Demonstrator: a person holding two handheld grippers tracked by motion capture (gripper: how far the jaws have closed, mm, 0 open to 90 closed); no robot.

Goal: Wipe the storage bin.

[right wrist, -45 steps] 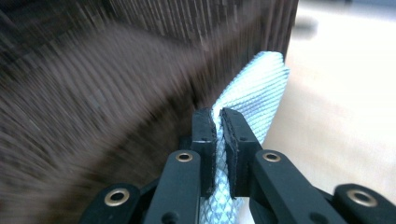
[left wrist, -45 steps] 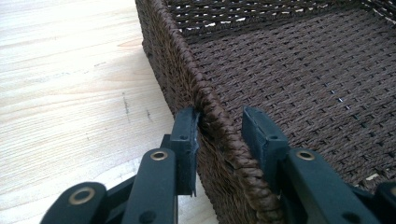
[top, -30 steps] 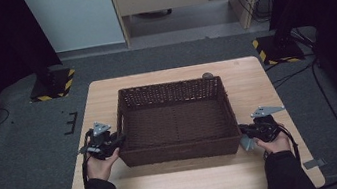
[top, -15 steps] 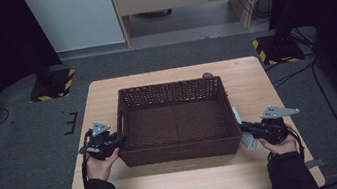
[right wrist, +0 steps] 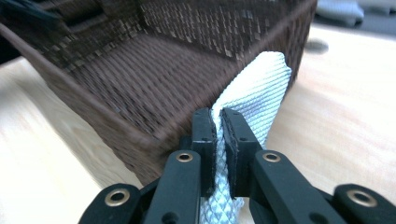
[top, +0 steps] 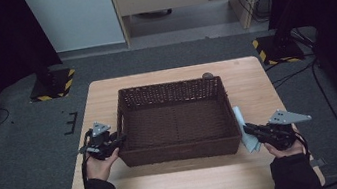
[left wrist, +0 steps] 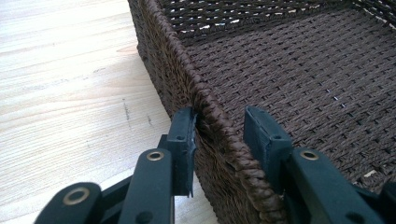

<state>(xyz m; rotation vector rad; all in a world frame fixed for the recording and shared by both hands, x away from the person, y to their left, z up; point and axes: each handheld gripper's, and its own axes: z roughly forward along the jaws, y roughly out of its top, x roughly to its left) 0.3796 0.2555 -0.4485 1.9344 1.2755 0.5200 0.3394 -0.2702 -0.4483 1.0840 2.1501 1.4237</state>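
Right gripper view: jaws pinch cloth (right wrist: 252,98) beside basket (right wrist: 140,79); left jaws loosely straddle its rim.

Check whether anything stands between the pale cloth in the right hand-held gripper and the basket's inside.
Only the dark brown woven basket's right wall stands between: the pale textured cloth, pinched by the right hand-held gripper, hangs outside it. The basket floor looks bare.
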